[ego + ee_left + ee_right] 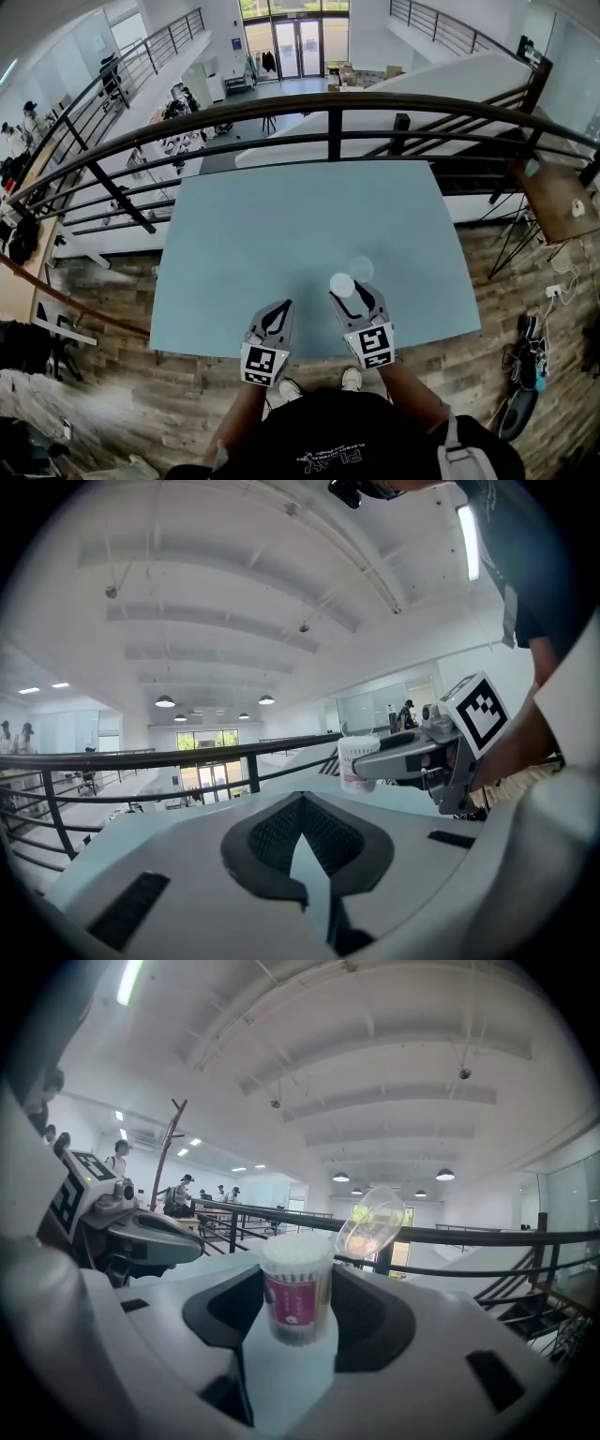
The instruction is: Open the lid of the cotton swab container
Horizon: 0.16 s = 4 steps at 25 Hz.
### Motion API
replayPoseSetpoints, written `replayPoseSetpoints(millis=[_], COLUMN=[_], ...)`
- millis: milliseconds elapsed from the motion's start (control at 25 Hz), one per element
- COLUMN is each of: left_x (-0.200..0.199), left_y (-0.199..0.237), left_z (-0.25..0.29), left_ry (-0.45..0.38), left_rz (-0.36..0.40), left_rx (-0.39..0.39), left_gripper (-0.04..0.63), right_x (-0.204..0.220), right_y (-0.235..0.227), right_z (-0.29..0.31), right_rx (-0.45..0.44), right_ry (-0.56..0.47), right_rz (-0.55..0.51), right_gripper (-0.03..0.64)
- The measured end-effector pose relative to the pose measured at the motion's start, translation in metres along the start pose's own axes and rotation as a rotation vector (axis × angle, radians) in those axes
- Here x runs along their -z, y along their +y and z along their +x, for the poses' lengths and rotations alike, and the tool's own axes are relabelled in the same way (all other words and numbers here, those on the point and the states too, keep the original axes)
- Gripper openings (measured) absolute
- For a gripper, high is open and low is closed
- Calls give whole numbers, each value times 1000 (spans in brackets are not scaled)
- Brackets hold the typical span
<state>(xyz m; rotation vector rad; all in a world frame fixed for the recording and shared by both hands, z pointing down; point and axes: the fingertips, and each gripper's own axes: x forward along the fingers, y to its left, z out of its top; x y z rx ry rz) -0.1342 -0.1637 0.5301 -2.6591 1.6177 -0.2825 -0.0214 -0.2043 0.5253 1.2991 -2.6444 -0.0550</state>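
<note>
Jaws on the right gripper [350, 295] are pinched on the cotton swab container [296, 1290], 1 pad on each flank of its labelled wall, low on the body. The tub stands upright, so its long axis runs straight up across the line of the jaws, and the packed white swab tips show bare at its mouth. Whether its base rests on the table [281, 216] or hangs just above it I cannot tell.

From that mouth the clear lid [372, 1222] stands already swung up and tilted back. It hangs from the rim on the far right side, away from the person, with its hollow turned roughly back toward the tub.

Off to the left, near but apart from the tub, the left gripper [302, 817] has its 2 jaws pressed together with nothing between them. It points forward over the table, about level with the right one.

That is the relation that counts — the lid lies on the side of the tub farthest from the free claw. By my reading the opening is all but done. Should the lid need folding further back, the left claw would have to cross over the swab tips to reach it, and a careless pass could scatter them.
</note>
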Motion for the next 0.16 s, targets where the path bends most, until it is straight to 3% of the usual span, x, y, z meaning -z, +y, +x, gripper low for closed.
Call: replayPoseSetpoints(millis=[160], left_x=[-3], left_y=[0], left_z=[-3], left_ry=[-23], left_rz=[-25], left_rx=[-3], left_gripper=[8], right_x=[2], right_y=[2], right_z=[-3], right_rx=[5], right_ry=[15], right_rz=[5], right_gripper=[230])
